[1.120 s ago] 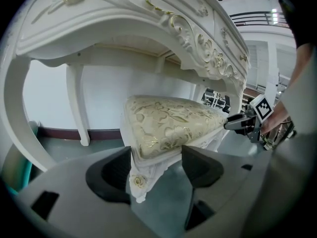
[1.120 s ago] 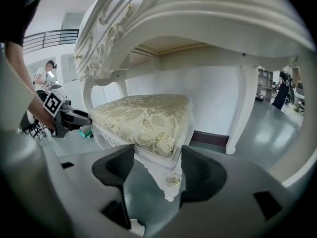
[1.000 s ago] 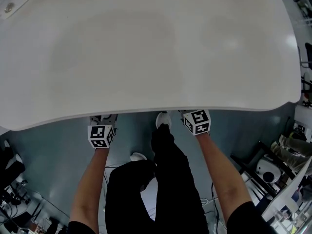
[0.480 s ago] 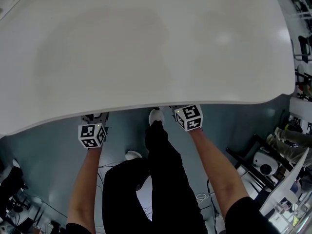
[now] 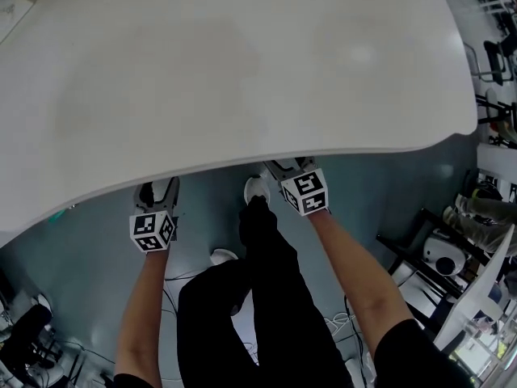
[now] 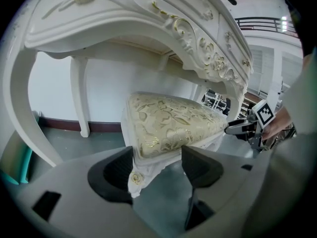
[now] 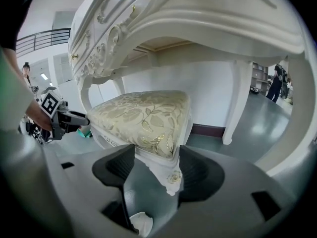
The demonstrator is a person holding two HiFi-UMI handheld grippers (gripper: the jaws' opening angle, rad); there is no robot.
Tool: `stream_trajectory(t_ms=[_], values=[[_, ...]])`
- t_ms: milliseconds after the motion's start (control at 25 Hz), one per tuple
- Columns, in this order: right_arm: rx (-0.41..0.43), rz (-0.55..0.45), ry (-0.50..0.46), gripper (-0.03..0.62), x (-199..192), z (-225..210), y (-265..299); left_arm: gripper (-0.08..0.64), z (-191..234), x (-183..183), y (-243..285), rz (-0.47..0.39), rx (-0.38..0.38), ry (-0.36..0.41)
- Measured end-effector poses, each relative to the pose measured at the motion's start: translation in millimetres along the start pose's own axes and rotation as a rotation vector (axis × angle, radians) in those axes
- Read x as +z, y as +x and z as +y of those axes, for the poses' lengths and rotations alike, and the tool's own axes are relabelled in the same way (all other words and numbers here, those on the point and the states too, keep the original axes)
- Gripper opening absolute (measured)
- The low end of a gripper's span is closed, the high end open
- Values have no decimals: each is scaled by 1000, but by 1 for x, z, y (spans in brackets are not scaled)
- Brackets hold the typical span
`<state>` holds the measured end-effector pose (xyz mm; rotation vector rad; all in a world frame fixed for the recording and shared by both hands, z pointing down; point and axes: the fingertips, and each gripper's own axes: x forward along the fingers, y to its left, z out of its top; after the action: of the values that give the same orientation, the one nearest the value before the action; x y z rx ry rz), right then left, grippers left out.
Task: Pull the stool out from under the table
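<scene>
Head view: white counter (image 5: 242, 71) fills the top of the frame, its near edge curving across. Both forearms reach fwd just below that edge. Left tool (image 5: 156, 194) and right tool (image 5: 283, 168) poke in under the rim, marker cubes up. Black trousers (image 5: 266, 297) and a white shoe (image 5: 257, 189) sit btwn the arms, over grey floor (image 5: 97, 241).

Left gripper view: stool (image 6: 168, 120), cream w/ gold leaf-pattern seat, stands under the counter's carved apron, btwn its curved legs. Left tool is clenched on the stool's near corner: seat edge and the rosette at the top of the leg sit btwn the two dark pads, and the pads look to be against the seat sides. Right tool shows at far right, at the stool's other near corner.

Right gripper view: same setup mirrored. Right tool is clamped on its own corner of the seat, rosette btwn the pads. Left tool is visible at far left, on the opposite corner. Stool is on the floor, seat level.
</scene>
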<state>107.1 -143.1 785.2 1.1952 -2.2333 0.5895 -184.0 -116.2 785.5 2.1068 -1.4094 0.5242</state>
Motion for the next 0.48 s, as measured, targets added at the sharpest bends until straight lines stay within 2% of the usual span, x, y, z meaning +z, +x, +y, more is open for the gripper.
stream_trajectory(t_ms=[160, 480], values=[[-18, -1, -9, 290, -28, 8, -28, 319, -20, -24, -16, 1, -7, -8], [-34, 45, 3, 288, -48, 21, -37, 319, -23, -44, -29, 47, -18, -13]])
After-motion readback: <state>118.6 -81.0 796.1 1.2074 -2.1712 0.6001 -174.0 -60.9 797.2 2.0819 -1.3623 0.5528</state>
